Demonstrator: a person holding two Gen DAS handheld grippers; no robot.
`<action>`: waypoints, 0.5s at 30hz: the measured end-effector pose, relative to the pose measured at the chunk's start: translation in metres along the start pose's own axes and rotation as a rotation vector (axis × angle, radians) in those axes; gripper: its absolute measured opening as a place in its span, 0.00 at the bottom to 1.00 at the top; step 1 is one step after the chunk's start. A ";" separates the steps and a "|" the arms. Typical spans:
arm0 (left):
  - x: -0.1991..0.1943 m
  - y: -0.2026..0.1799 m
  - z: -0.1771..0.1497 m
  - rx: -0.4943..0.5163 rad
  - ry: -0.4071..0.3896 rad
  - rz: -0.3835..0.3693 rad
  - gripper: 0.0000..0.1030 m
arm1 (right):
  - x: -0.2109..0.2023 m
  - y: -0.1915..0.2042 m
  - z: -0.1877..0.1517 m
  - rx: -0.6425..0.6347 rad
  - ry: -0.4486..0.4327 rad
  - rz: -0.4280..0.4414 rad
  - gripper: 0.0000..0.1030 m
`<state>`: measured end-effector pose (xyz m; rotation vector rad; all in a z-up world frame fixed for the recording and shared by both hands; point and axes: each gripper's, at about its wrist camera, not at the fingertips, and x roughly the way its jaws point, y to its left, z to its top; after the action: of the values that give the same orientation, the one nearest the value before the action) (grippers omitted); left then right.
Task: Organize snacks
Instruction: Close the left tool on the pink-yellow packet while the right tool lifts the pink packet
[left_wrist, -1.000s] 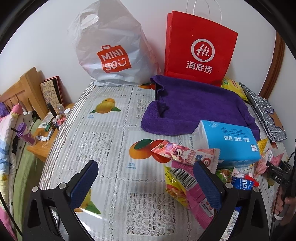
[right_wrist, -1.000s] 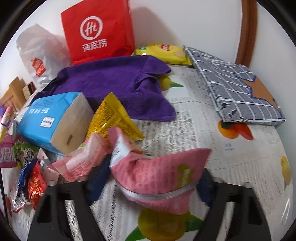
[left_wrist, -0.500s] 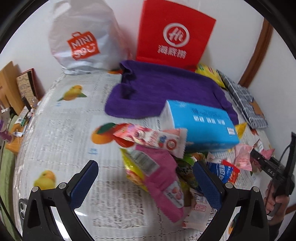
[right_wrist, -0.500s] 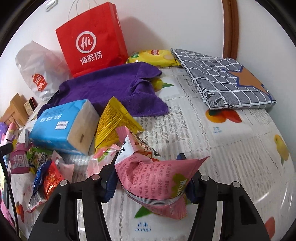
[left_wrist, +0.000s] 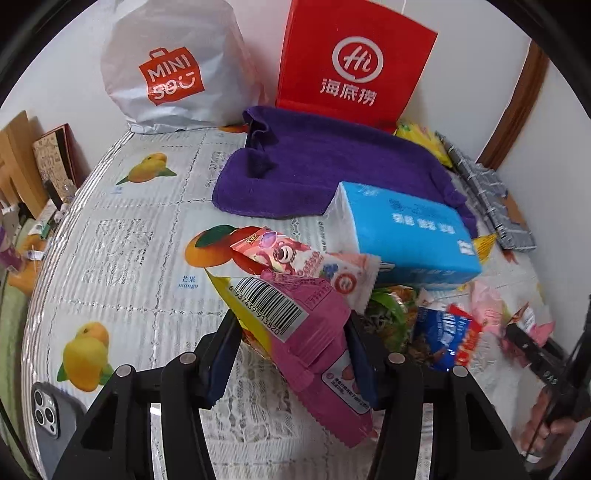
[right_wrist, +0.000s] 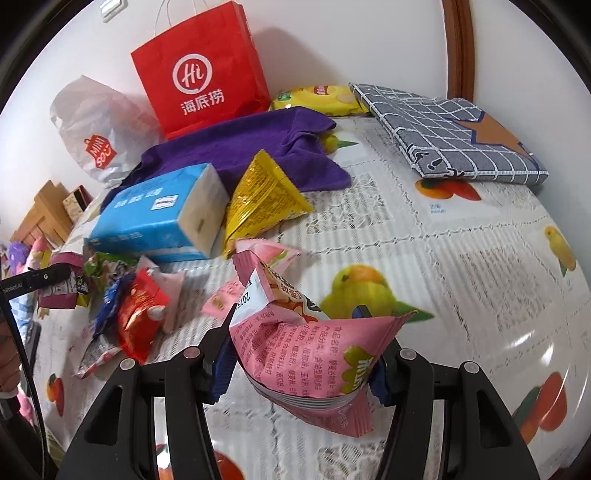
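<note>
My left gripper (left_wrist: 291, 354) is shut on a magenta and yellow snack packet (left_wrist: 295, 325) with a barcode, at the near edge of the snack pile. A pink strawberry-bear packet (left_wrist: 303, 258) lies just behind it against a blue tissue pack (left_wrist: 406, 236). My right gripper (right_wrist: 299, 350) is shut on a pink puffed snack bag (right_wrist: 314, 347) and holds it above the fruit-print tablecloth (right_wrist: 461, 251). Loose small packets, red (right_wrist: 140, 317) and pink (right_wrist: 221, 301), lie to its left. A yellow triangular packet (right_wrist: 262, 195) leans on the tissue pack (right_wrist: 159, 218).
A purple towel (left_wrist: 325, 173) lies behind the pile. A red paper bag (left_wrist: 351, 62) and a white Miniso bag (left_wrist: 173, 70) stand at the wall. A grey checked folded cloth (right_wrist: 450, 129) and a yellow chips bag (right_wrist: 317, 98) are at the far right. A phone (left_wrist: 48, 413) lies near left.
My left gripper moved in on the pile and closed on the magenta barcode packet. My right gripper lifted the pink bag and drew back from the pile.
</note>
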<state>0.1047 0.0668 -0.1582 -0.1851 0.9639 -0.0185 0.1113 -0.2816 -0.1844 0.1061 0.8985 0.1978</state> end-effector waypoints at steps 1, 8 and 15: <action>-0.003 0.001 0.000 0.001 -0.008 0.002 0.51 | -0.002 0.000 0.000 0.001 -0.005 -0.005 0.56; -0.033 -0.002 -0.004 0.011 -0.064 -0.016 0.51 | -0.025 0.006 0.004 -0.009 -0.043 -0.013 0.56; -0.054 -0.018 0.006 0.039 -0.098 -0.056 0.51 | -0.044 0.024 0.024 -0.043 -0.083 0.004 0.56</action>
<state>0.0806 0.0557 -0.1079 -0.1754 0.8603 -0.0785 0.1002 -0.2676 -0.1316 0.0759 0.8110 0.2151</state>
